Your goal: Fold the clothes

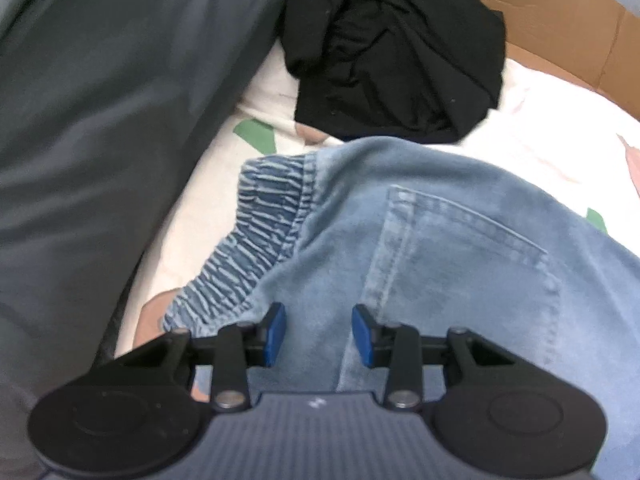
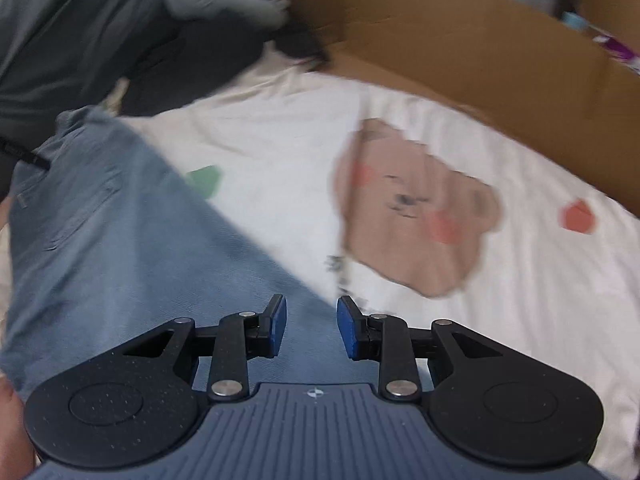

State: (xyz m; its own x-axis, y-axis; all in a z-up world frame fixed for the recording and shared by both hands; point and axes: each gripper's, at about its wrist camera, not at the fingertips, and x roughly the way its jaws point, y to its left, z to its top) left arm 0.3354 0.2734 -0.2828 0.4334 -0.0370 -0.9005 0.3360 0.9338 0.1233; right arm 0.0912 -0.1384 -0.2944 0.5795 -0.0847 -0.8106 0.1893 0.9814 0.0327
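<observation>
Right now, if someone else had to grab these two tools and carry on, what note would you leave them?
Left gripper: open, fingers empty, over the jeans by the elastic waistband.
Right gripper: open, nothing between its fingers, over the jeans' edge.
Jeans lie on the bear-print sheet; a crumpled black garment sits behind them.
Done: jeans laid out, fold stage unclear.
Left: finish the jeans, then fold the black garment.

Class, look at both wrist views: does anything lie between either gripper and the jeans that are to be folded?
Nothing visible does. The left gripper hovers open directly over the jeans near the waistband; the right gripper is open over their edge. The black garment lies beyond.
</observation>
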